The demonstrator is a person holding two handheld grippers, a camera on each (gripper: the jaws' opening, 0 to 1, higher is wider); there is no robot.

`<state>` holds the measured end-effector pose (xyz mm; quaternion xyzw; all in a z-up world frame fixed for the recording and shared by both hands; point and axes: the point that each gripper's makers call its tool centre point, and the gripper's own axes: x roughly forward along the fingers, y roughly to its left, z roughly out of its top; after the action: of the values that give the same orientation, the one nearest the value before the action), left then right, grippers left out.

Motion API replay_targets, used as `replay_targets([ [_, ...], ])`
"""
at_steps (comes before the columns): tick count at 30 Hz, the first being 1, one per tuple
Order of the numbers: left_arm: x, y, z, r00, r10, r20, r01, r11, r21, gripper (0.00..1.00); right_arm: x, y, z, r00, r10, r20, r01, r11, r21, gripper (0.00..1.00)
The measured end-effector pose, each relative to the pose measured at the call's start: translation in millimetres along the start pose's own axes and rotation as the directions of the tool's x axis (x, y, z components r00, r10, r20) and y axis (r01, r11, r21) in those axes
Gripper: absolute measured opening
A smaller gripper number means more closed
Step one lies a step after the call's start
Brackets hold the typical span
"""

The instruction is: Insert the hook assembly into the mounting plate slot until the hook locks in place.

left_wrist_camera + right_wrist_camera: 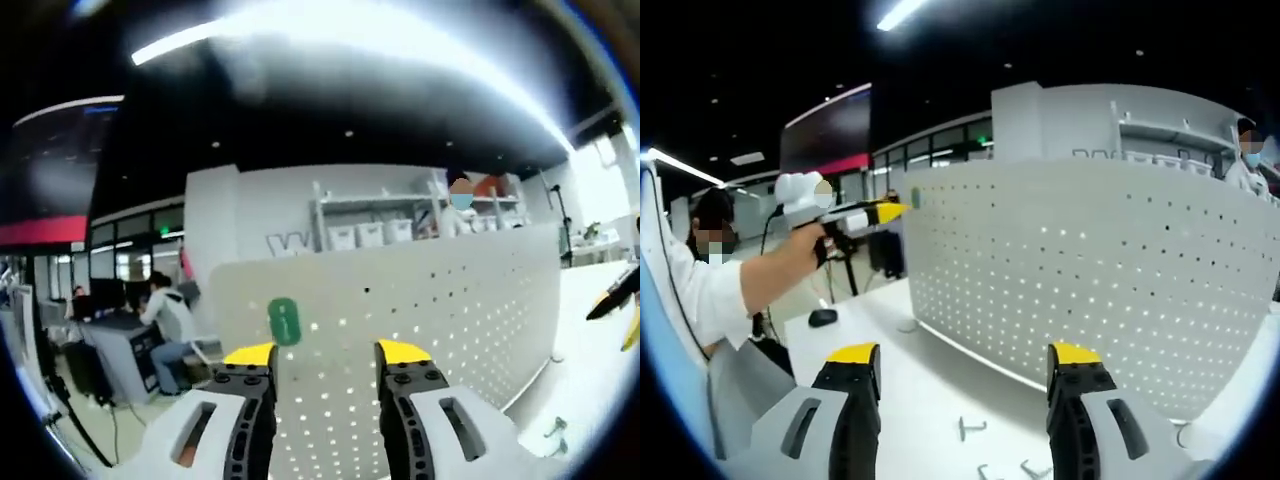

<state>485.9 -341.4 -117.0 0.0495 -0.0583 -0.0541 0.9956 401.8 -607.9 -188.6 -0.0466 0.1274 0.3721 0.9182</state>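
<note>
Both grippers (325,352) (965,355) gape wide, holding nothing; small metal hooks (970,428) lie on smooth table (930,370) before perforated white pegboard (1120,270).

Seated person (168,318) at desk (125,345); shelving (400,215) behind.

The left gripper (327,352), jaws apart, faces a white pegboard (440,300) standing on the desk (590,330); a green hook (284,321) sits near its left edge.

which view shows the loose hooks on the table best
The right gripper view: several small grey hooks lie on the white table between its open jaws, before the pegboard. The left gripper view shows one small hook near its lower right edge.
</note>
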Motion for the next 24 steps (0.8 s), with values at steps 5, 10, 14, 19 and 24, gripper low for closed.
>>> replay_targets([
  [5,-15,-7.7,-1.6,1.0,-0.02,0.0,0.02,1.0,-0.024,0.4,-6,-12,-1.8,1.0,-0.025,0.0,0.025,1.0,0.007,0.67],
  [10,-28,-18.2,-6.4,0.999,-0.042,-0.01,0.042,0.998,-0.05,0.4,-8,-18,-4.6,0.999,-0.039,-0.009,0.039,0.999,0.008,0.67],
  [14,-40,-29.8,-9.5,0.998,-0.063,-0.015,0.062,0.996,-0.056,0.4,-8,-21,-9.4,0.999,-0.043,-0.02,0.044,0.999,0.011,0.66],
  [19,-52,-41.3,-18.2,0.995,-0.091,-0.028,0.089,0.993,-0.073,0.4,-7,-22,-19.2,0.998,-0.043,-0.036,0.044,0.999,0.02,0.66],
  [24,-66,-54.3,-30.1,0.992,-0.114,-0.052,0.109,0.989,-0.096,0.39,-6,-25,-33.7,0.997,-0.043,-0.063,0.045,0.998,0.041,0.66],
])
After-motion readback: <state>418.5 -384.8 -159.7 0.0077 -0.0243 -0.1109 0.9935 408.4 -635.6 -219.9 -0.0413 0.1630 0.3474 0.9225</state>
